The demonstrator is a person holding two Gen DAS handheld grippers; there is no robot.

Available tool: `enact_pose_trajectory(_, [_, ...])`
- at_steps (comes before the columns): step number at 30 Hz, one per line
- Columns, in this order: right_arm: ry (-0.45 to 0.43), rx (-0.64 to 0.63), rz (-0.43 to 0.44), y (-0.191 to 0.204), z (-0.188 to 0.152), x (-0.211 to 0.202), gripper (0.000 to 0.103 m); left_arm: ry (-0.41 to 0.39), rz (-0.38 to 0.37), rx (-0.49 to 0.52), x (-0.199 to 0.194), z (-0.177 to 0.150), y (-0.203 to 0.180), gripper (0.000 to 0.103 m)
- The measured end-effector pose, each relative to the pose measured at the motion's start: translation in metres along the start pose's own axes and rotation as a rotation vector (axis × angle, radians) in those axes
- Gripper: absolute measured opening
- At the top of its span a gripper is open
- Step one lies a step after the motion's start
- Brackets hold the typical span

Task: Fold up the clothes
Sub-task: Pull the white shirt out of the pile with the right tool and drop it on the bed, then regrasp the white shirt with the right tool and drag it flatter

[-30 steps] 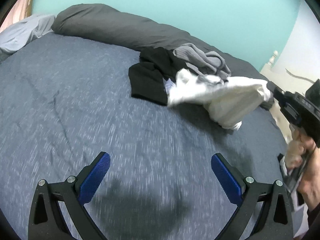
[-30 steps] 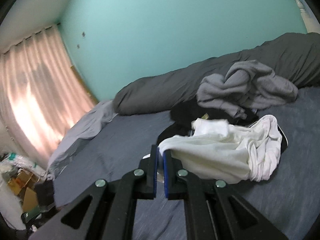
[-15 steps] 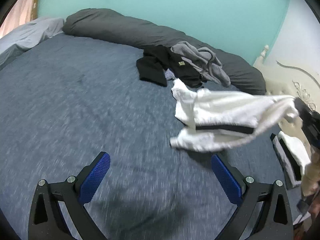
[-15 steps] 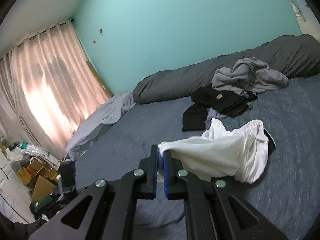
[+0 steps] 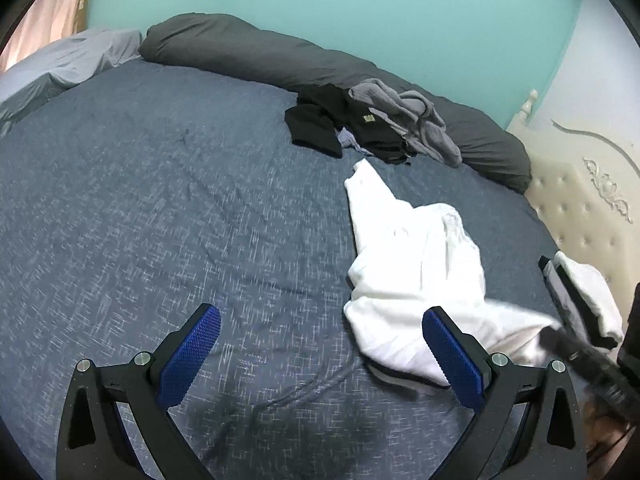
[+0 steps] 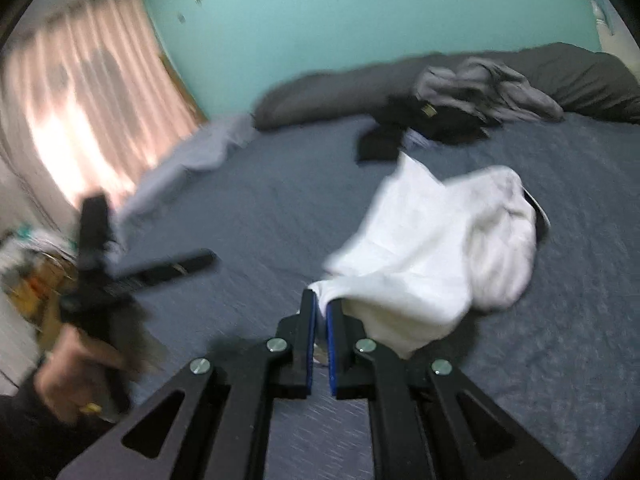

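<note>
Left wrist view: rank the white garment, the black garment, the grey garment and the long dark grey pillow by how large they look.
1. long dark grey pillow
2. white garment, though it lies nearer the camera
3. black garment and grey garment: too alike, and overlapping, to rank

Right wrist view blurred; left hand (image 6: 76, 376) smeared.

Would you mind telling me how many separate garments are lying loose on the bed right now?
3, maybe more hidden beneath: a white garment pinched by the right gripper, plus a black garment and a grey garment heaped by the far dark bolster.
</note>
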State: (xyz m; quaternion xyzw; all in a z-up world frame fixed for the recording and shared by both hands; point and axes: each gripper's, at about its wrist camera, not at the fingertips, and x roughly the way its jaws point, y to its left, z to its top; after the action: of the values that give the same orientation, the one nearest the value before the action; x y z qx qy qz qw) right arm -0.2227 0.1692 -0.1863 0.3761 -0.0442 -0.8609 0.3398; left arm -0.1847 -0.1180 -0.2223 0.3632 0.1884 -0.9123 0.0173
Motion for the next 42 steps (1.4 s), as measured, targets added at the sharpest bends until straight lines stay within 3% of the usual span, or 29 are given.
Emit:
enact_pose_trajectory(6, [0.105,0.14,-0.191,-0.061,-0.034,0.023,0.006,0.074,-0.006,-0.017,0.039,-0.024,0.014,0.103])
enact_pose_trajectory(11, [0.081,0.232,-0.281,-0.088,-0.034,0.016,0.012,0.109,-0.006,-0.001,0.054,-0.029,0.013,0.103])
enact_pose_trajectory(15, [-0.004,0.254,-0.267,-0.087,-0.026,0.0,0.036,0.099,-0.005,0.019,0.058,-0.027,0.007,0.103])
enact_pose_trajectory(19, [-0.039,0.269,-0.267,-0.092,-0.018,-0.008,0.042,0.093,-0.001,0.022,0.06,-0.025,0.004,0.103])
enact_pose_trajectory(25, [-0.016,0.388,-0.206,-0.123,-0.003,0.02,0.062,0.085,-0.008,0.037,0.067,-0.022,-0.002,0.103])
enact_pose_trajectory(28, [0.003,0.43,-0.205,-0.136,0.002,0.039,0.066,0.075,-0.003,0.022,0.07,-0.017,0.0,0.103])
enact_pose_trajectory(36, [0.029,0.51,-0.153,-0.167,0.022,0.081,0.064,0.063,-0.001,-0.003,0.078,-0.008,0.005,0.103])
enact_pose_trajectory(39, [0.058,0.491,-0.124,-0.165,0.029,0.096,0.039,0.068,-0.001,-0.006,0.079,-0.009,0.007,0.103])
enact_pose_trajectory(41, [0.066,0.464,-0.121,-0.157,0.031,0.101,0.032,0.07,0.0,-0.012,0.079,-0.009,0.009,0.103])
enact_pose_trajectory(42, [0.068,0.446,-0.119,-0.152,0.033,0.101,0.021,0.071,-0.001,-0.015,0.078,-0.009,0.011,0.103])
